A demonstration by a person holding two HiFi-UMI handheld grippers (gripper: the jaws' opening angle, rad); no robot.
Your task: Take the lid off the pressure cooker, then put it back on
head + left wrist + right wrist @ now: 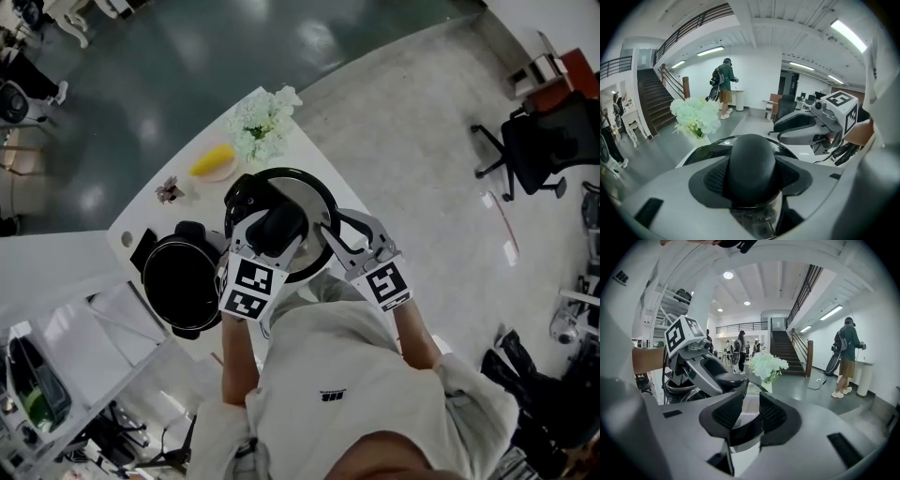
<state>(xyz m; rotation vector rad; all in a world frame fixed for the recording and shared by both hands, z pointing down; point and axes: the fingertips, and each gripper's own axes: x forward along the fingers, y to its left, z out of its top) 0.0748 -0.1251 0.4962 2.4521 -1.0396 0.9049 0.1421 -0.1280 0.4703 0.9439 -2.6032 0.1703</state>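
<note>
Left tool (274,228): clamped on the black knob (752,161) of the lid (305,199)
Right tool (330,240): closed on the lid's dark rim
Lid: glass, off the pot, held just beside it
Pressure cooker (180,281): black, uncovered, on the white bench (141,221)
Flowers (262,120): white, at the bench's far edge

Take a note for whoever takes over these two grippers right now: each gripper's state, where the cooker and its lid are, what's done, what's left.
Left gripper: shut on the black knob of the lid.
Right gripper: shut on the lid's rim.
Lid: off the cooker, beside the pot, on its right in the head view. I cannot tell whether it touches the table.
Pot: open, on the table.
Done: lid removed.
Left: carry the lid back over the pot and seat it.
</note>
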